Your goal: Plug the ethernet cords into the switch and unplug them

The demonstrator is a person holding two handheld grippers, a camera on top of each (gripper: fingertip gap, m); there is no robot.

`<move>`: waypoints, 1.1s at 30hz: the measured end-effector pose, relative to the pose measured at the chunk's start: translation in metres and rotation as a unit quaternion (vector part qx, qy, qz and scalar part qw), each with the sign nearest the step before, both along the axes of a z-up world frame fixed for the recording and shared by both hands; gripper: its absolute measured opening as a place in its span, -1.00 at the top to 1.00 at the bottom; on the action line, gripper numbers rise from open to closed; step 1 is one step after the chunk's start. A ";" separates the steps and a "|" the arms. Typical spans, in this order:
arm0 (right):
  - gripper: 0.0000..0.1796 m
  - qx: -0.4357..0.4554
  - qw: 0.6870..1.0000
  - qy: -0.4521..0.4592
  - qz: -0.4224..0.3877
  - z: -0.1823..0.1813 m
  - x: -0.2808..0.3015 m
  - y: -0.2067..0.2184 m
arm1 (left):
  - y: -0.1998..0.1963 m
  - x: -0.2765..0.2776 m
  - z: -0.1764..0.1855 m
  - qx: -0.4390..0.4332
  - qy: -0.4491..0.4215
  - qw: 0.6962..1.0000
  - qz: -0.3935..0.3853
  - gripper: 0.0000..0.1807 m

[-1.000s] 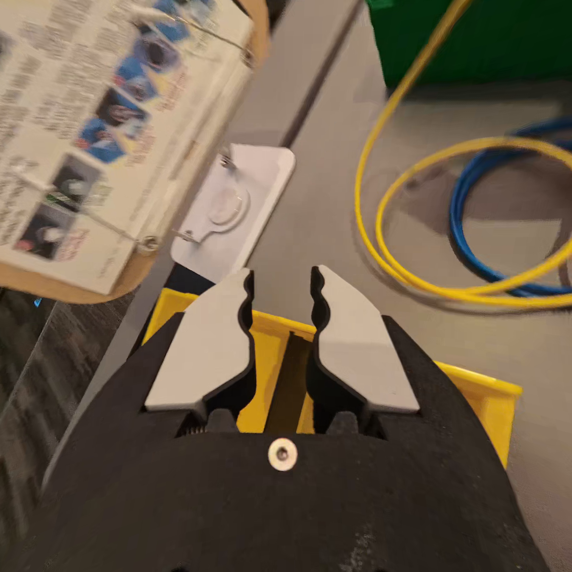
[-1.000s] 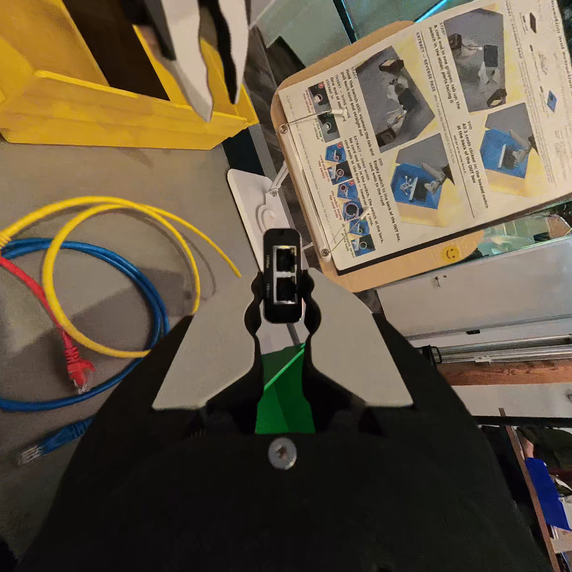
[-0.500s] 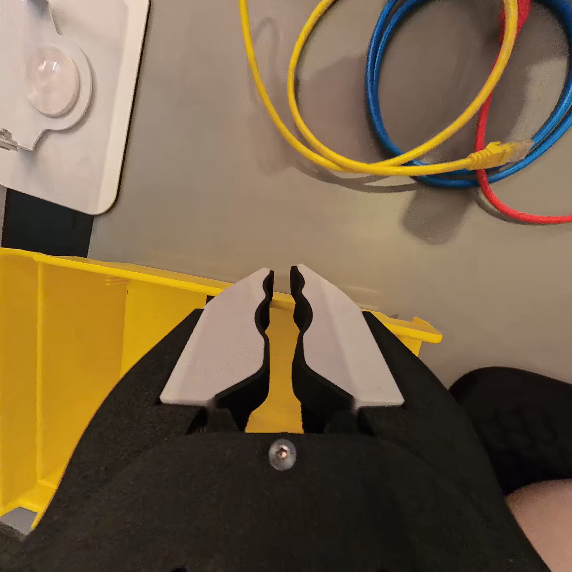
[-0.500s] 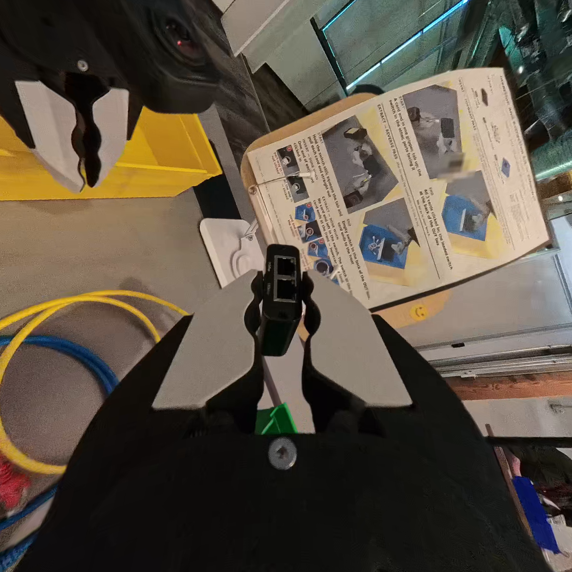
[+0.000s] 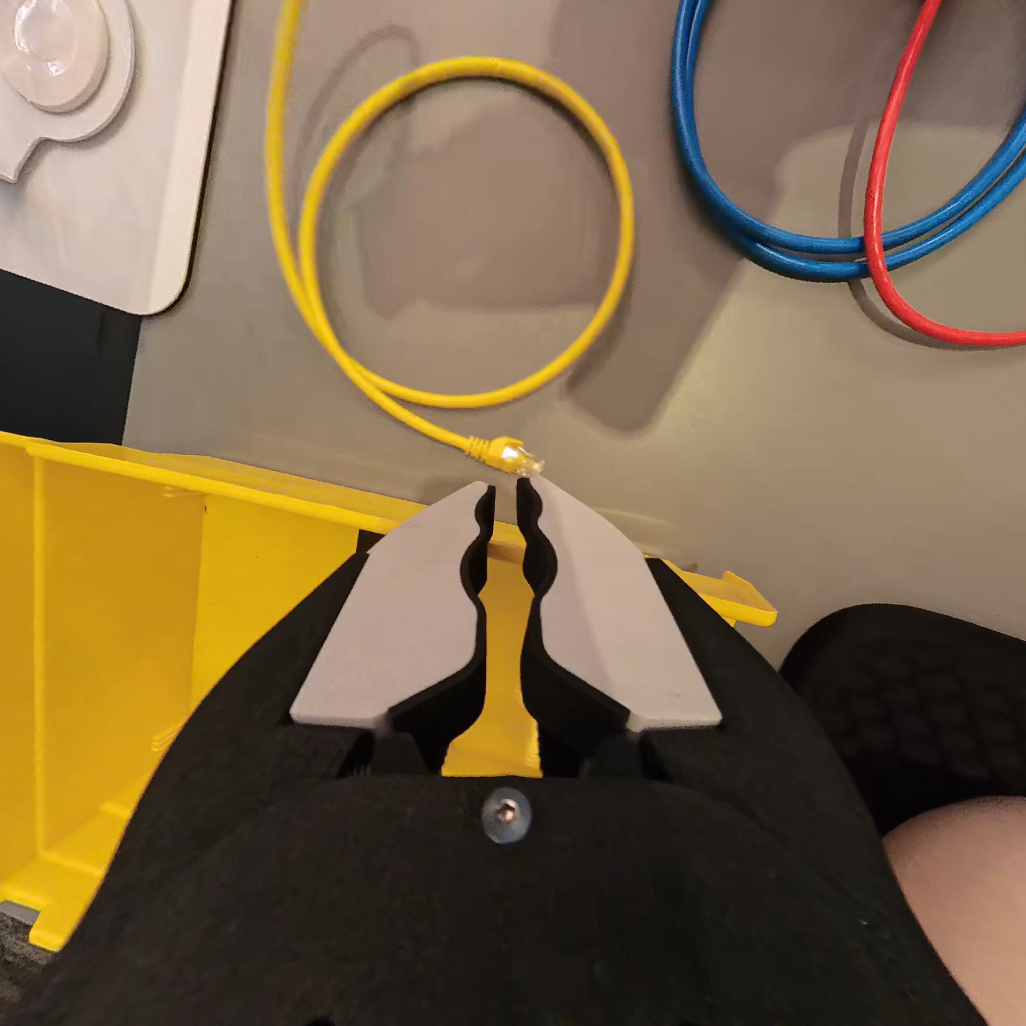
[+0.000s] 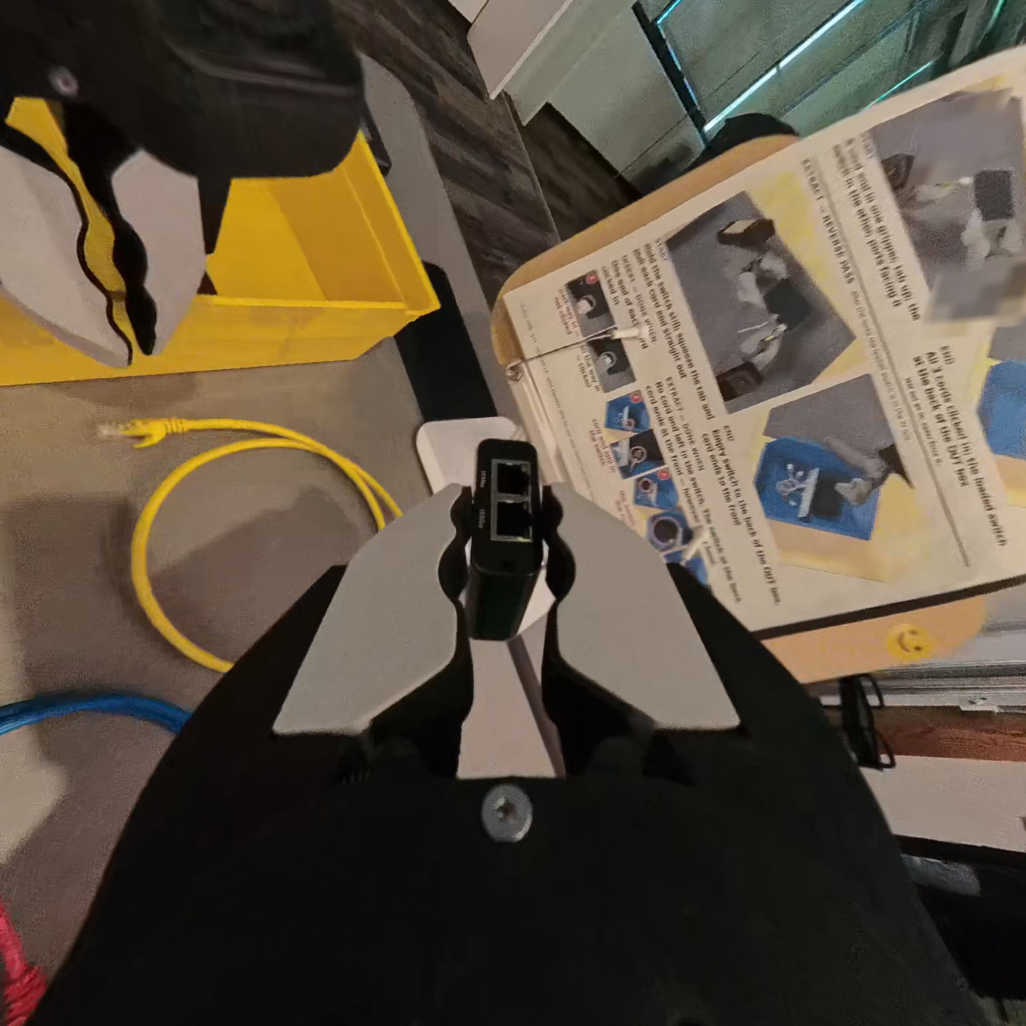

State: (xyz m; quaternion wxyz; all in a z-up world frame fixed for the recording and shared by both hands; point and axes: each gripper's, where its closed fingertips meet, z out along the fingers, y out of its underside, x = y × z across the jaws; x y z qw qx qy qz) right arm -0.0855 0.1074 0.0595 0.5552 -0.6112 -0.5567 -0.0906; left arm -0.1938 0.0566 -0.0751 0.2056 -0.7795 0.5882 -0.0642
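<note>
Right hand-held gripper (image 6: pixel 504 502) clamped on the switch (image 6: pixel 504 533); left hand-held gripper (image 5: pixel 504 488) nearly together, holding nothing.

The switch is a small black box, held end-on above the desk (image 5: pixel 777 472), its face showing two empty ports stacked one over the other. The yellow cord (image 5: pixel 466 233) lies looped on the grey desk, its clear-tipped plug (image 5: pixel 513 454) just beyond the left fingertips, beside the yellow bin (image 5: pixel 166 555). The blue cord (image 5: pixel 738 211) and red cord (image 5: pixel 877 233) lie further right, overlapping each other.
</note>
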 end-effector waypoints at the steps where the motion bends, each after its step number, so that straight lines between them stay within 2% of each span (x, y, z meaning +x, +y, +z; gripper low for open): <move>1: 0.73 -0.014 1.000 -0.001 -0.003 -0.015 -0.002 0.001 | -0.001 -0.001 0.000 -0.003 0.000 1.000 0.002 0.92; 5: 0.72 -0.021 0.999 -0.021 -0.023 -0.065 -0.009 0.009 | -0.005 -0.010 -0.001 -0.018 0.017 1.000 0.018 0.89; 11: 0.73 0.039 0.995 -0.089 -0.030 -0.121 -0.036 0.003 | -0.011 -0.018 0.004 -0.019 0.044 0.999 0.024 0.75; 13: 0.99 0.052 0.990 -0.132 -0.016 -0.144 -0.048 -0.006 | -0.009 -0.021 0.012 0.003 0.044 0.998 0.035 0.71; 16: 0.99 0.082 0.980 -0.183 -0.017 -0.164 -0.056 -0.012 | -0.011 -0.028 0.031 0.038 0.032 0.998 0.048 0.68; 19: 0.99 0.060 0.978 -0.199 -0.009 -0.184 -0.058 -0.019 | -0.014 -0.034 0.049 0.072 0.010 0.996 0.054 0.68; 22: 0.98 0.038 0.987 -0.155 -0.020 -0.175 -0.054 -0.027 | -0.013 -0.039 0.062 0.108 0.001 0.992 0.057 0.68; 25: 0.87 -0.020 0.998 -0.024 -0.047 -0.129 -0.032 -0.042 | -0.011 -0.035 0.080 0.152 -0.026 0.987 0.050 0.67; 27: 0.80 -0.118 0.989 0.072 -0.051 -0.098 -0.007 -0.066 | -0.013 -0.031 0.093 0.177 -0.048 0.982 0.043 0.64; 29: 0.72 -0.221 0.964 0.145 -0.021 -0.084 0.013 -0.102 | -0.021 -0.020 0.104 0.192 -0.072 0.979 0.022 0.61; 31: 0.60 -0.269 0.950 0.155 -0.019 -0.093 0.034 -0.133 | -0.030 -0.008 0.110 0.202 -0.085 0.976 -0.008 0.60; 33: 0.59 -0.285 0.953 0.103 -0.013 -0.122 0.047 -0.163 | -0.037 0.005 0.114 0.209 -0.090 0.973 -0.036 0.57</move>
